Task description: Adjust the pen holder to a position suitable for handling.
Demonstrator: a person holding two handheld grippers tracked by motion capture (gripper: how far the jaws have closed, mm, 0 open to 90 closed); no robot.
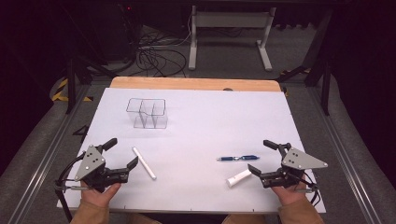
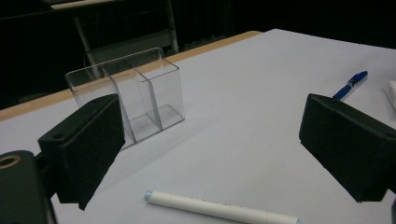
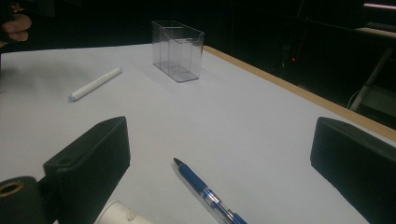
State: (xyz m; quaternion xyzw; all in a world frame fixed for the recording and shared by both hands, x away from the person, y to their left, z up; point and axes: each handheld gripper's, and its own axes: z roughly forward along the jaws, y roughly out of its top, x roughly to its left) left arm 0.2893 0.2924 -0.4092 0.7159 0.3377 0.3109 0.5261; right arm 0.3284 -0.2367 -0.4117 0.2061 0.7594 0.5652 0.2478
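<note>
Jaws spread wide, our left gripper (image 1: 122,152) rests at the table's near left, just beside a white marker (image 1: 144,163). Farther back we see a clear organizer (image 1: 147,113). Then a blue pen (image 1: 238,158) and white tube (image 1: 238,177) lie by our right gripper (image 1: 261,156), also gaping, empty.

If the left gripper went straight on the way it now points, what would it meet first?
Probably the white marker, lying just ahead between the open jaws of the left gripper. The clear organizer stands farther along; depth is uncertain.
</note>
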